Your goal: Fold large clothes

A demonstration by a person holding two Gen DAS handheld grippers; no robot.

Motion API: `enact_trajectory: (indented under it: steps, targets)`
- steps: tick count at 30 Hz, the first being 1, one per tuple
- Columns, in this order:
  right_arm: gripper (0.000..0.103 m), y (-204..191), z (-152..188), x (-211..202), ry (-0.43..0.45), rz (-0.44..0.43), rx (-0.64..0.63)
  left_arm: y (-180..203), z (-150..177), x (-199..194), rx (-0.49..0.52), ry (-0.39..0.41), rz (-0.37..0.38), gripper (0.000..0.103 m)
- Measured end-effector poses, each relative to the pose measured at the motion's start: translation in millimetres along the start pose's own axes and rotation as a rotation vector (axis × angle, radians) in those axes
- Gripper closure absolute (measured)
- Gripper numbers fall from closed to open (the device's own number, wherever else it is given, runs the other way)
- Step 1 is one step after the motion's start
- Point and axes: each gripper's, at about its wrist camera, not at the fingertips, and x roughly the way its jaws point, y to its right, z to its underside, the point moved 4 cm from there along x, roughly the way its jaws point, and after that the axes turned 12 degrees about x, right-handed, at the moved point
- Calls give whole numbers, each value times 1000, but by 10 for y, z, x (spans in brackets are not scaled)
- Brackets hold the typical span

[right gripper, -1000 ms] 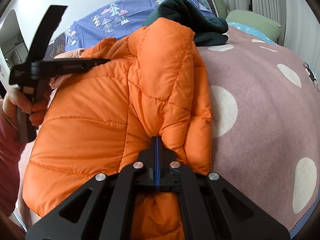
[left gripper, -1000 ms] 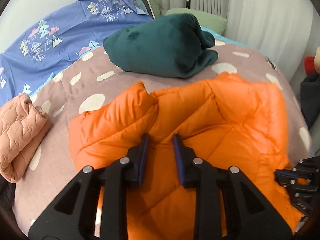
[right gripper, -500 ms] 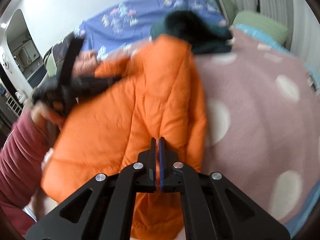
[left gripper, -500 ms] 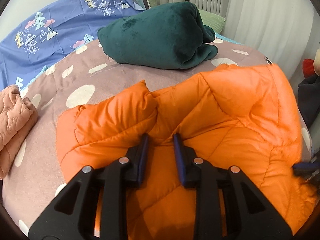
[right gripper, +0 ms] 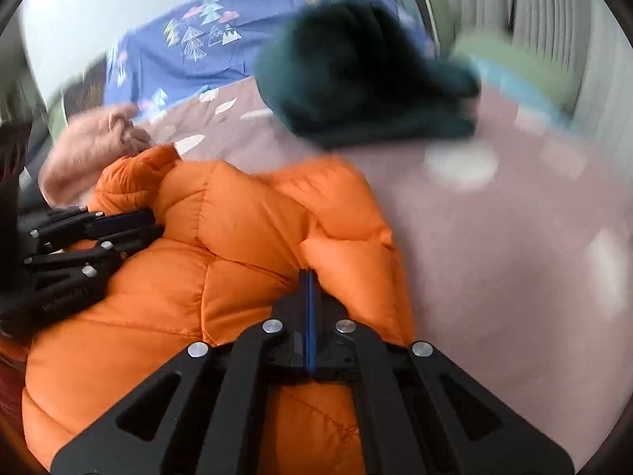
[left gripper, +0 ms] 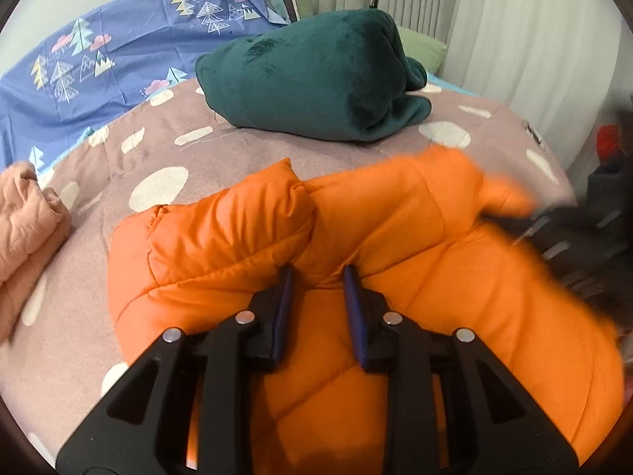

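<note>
An orange puffer jacket (left gripper: pixel 395 237) lies bunched on the mauve spotted bedspread (left gripper: pixel 237 150). My left gripper (left gripper: pixel 318 277) is open, its jaws resting on the jacket with a fold of fabric between them. My right gripper (right gripper: pixel 308 281) is shut on a fold of the orange jacket (right gripper: pixel 237 237) at its right side. The left gripper also shows in the right wrist view (right gripper: pixel 146 223), at the jacket's left edge. The right gripper is a dark blur at the right in the left wrist view (left gripper: pixel 554 237).
A folded dark green fleece blanket (left gripper: pixel 316 75) lies beyond the jacket. A peach quilted garment (left gripper: pixel 27 221) sits at the left. A blue tree-print sheet (left gripper: pixel 99 59) covers the far left. White curtains (left gripper: pixel 534 39) hang at the right.
The right gripper has swung the raised jacket side down and across, so the jacket lies lower and flatter. The left gripper stayed open on the jacket, moving forward a little.
</note>
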Motion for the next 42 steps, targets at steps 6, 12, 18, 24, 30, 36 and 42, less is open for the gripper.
enact_trajectory:
  steps: [6, 12, 18, 24, 30, 36, 42]
  targets:
    - [103, -117, 67, -3, 38, 64, -86, -57, 0, -24, -32, 33, 50, 76]
    - [103, -90, 121, -7, 47, 45, -81, -309, -170, -446, -140, 140, 49, 76]
    - [103, -94, 114, 3, 53, 60, -86, -447, -35, 109, -93, 14, -34, 77]
    - [103, -127, 126, -11, 62, 70, -109, -422, 37, 94, -98, 13, -77, 77]
    - [103, -158, 136, -17, 67, 88, -149, -199, 94, -617, -111, 48, -24, 49]
    - [103, -167, 140, -17, 71, 80, -145, 632, 753, -1602, 59, 124, 20, 27]
    - [103, -172, 147, -21, 72, 83, -145, 1401, 1301, -1842, 187, 58, 69, 19]
